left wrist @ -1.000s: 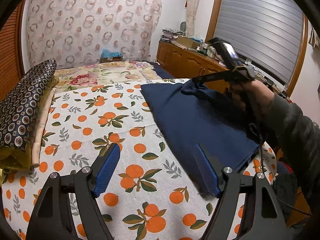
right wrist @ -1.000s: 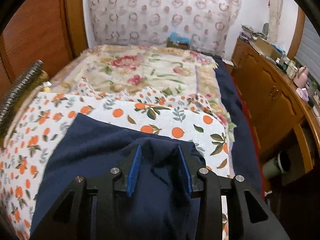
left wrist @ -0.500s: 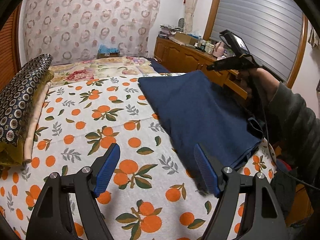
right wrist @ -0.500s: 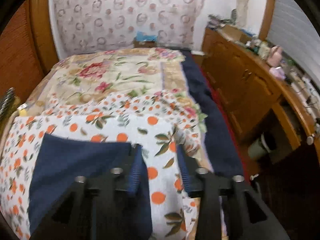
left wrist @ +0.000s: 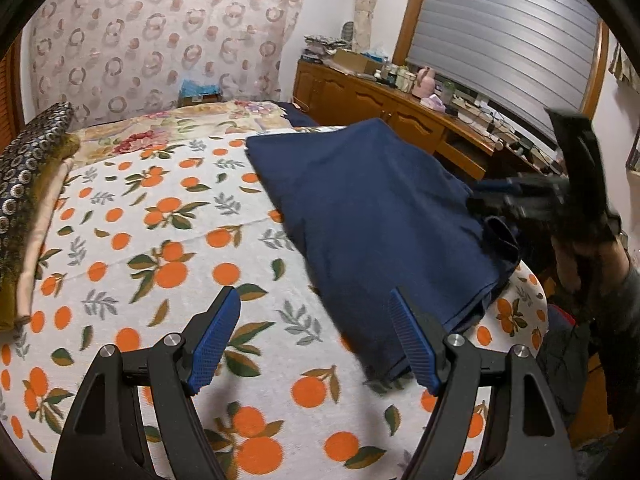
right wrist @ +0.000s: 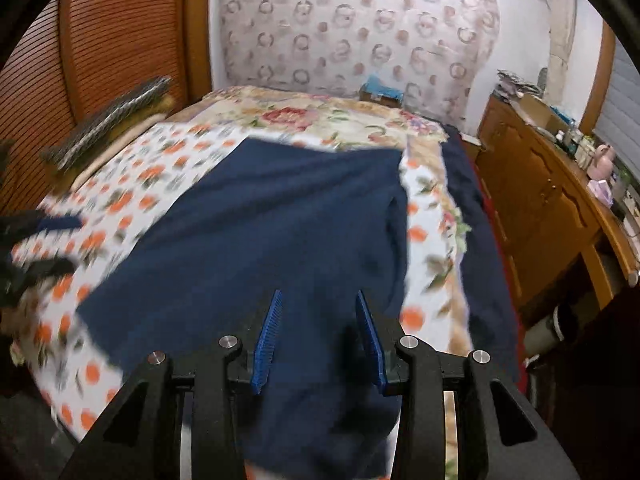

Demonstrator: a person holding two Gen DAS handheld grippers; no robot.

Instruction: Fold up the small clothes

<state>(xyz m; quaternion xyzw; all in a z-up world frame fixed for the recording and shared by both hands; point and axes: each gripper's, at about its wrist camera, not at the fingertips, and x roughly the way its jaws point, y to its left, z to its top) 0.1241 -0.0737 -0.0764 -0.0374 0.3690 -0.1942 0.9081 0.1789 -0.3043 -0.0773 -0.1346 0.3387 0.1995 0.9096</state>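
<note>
A navy blue garment (left wrist: 376,216) lies folded on the orange-print bedspread (left wrist: 160,240), at the bed's right side. My left gripper (left wrist: 316,340) is open and empty, low over the bedspread, its right finger (left wrist: 412,348) at the garment's near edge. My right gripper (right wrist: 318,336) is open, jaws apart over the garment's near edge (right wrist: 280,240); nothing is clamped between its pads. The right gripper also shows in the left wrist view (left wrist: 500,196), blurred, at the garment's right side.
A dark patterned pillow (left wrist: 24,168) and folded bedding lie along the bed's left edge. A wooden sideboard (left wrist: 400,108) with clutter stands right of the bed. A floral quilt (right wrist: 320,116) covers the far part. The bed's right edge (right wrist: 452,240) drops to the floor.
The right gripper let go of the lifted far corner, the garment dropped flat, and the gripper swung back to the garment's near right side. The left gripper stayed open.
</note>
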